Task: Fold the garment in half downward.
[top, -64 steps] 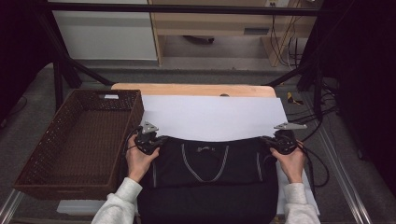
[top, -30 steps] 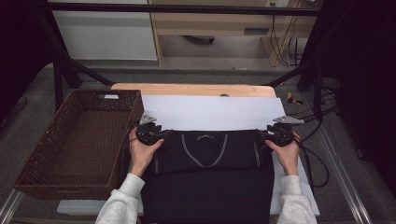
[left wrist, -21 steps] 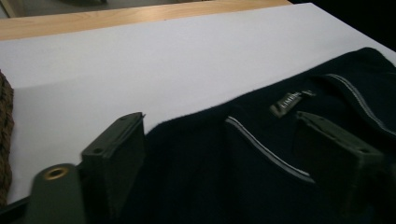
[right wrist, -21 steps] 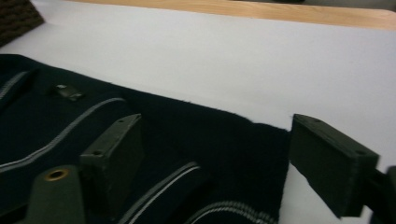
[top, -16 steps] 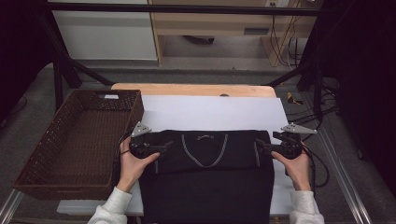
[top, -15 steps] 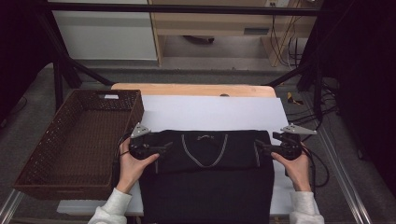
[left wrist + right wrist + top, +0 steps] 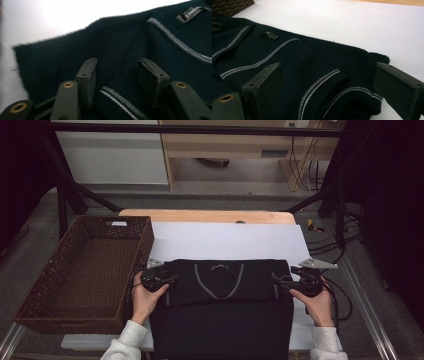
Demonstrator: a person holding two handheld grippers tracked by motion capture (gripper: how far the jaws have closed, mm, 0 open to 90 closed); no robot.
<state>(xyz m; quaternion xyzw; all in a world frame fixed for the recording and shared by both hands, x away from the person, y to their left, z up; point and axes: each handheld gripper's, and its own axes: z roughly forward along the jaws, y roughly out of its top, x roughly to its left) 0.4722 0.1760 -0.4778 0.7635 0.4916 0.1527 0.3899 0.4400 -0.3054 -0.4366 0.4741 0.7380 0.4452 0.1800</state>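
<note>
The dark V-neck sweater [image 7: 222, 295] lies on the white sheet [image 7: 225, 240] at the near middle of the table, its shoulder edge toward the far side and its body hanging over the near edge. Compared with 2 seconds ago, the folded upper section has been carried toward the far side and laid down: the striped neckline [image 7: 218, 281] now faces up on a flat band across the garment. The 2 hands have since drawn outward to the left and right ends of that band. In my judgement the fold is set and the grippers are being repositioned for the next fold or for a lift toward the wicker basket [image 7: 82, 265] at the left.

Left gripper [image 7: 159, 279]: the jaws have just been closing and now stand partly apart over the left shoulder. A striped cuff [image 7: 120, 100] lies between them, and the pads [image 7: 87, 75] are not yet pressing on it.

Right gripper [image 7: 295, 282]: the jaws have just been opening and stand wide apart. They straddle the right shoulder and a striped cuff [image 7: 329, 85], gripping nothing.
</note>
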